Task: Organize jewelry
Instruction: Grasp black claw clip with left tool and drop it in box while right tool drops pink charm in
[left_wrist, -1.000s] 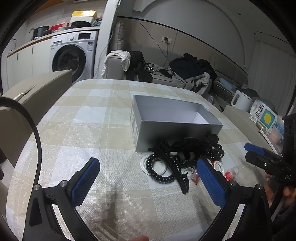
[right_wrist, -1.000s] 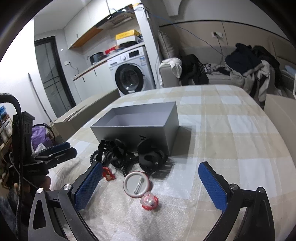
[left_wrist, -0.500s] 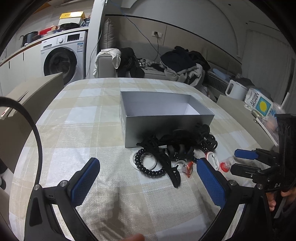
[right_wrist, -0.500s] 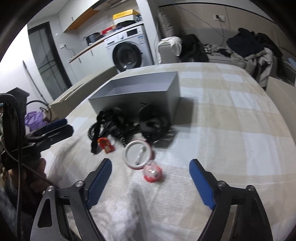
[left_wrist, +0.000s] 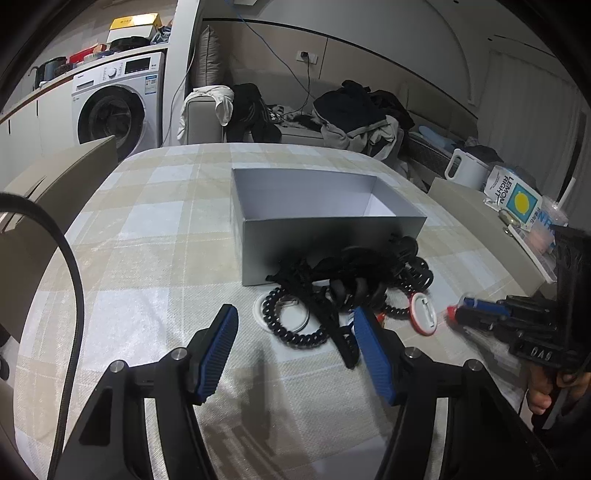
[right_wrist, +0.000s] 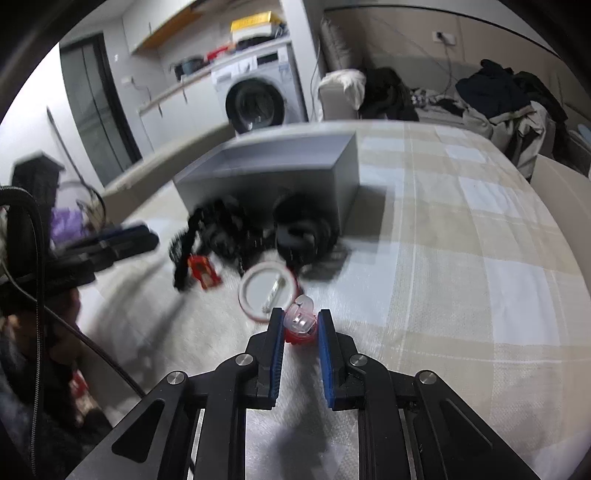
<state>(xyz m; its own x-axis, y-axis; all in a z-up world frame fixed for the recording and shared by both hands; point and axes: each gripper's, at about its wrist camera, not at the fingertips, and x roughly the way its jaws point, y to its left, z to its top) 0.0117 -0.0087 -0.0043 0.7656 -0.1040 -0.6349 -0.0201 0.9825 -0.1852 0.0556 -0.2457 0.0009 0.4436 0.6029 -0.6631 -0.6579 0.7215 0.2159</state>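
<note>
A grey open box (left_wrist: 314, 206) stands on the checked tablecloth, also in the right wrist view (right_wrist: 280, 166). A pile of black hair ties and clips (left_wrist: 347, 277) lies in front of it, with a black spiral tie (left_wrist: 291, 317) and a white-and-red ring (left_wrist: 424, 308) beside it. My right gripper (right_wrist: 300, 325) has closed around a small red-and-clear ornament (right_wrist: 300, 323) on the cloth, next to the white ring (right_wrist: 266, 291). My left gripper (left_wrist: 295, 332) is open, hovering just short of the spiral tie. The right gripper also shows in the left wrist view (left_wrist: 476, 308).
A red clip (right_wrist: 203, 273) lies left of the ring. Cardboard boxes (left_wrist: 62, 173) stand at the table's left. A kettle (left_wrist: 465, 170) and a lemon-print pack (left_wrist: 517, 197) sit on a side surface to the right. A washing machine (left_wrist: 114, 107) and sofa with clothes are behind.
My right gripper moved down and forward and closed around the red-and-clear ornament. My left gripper narrowed a little and came closer to the pile.
</note>
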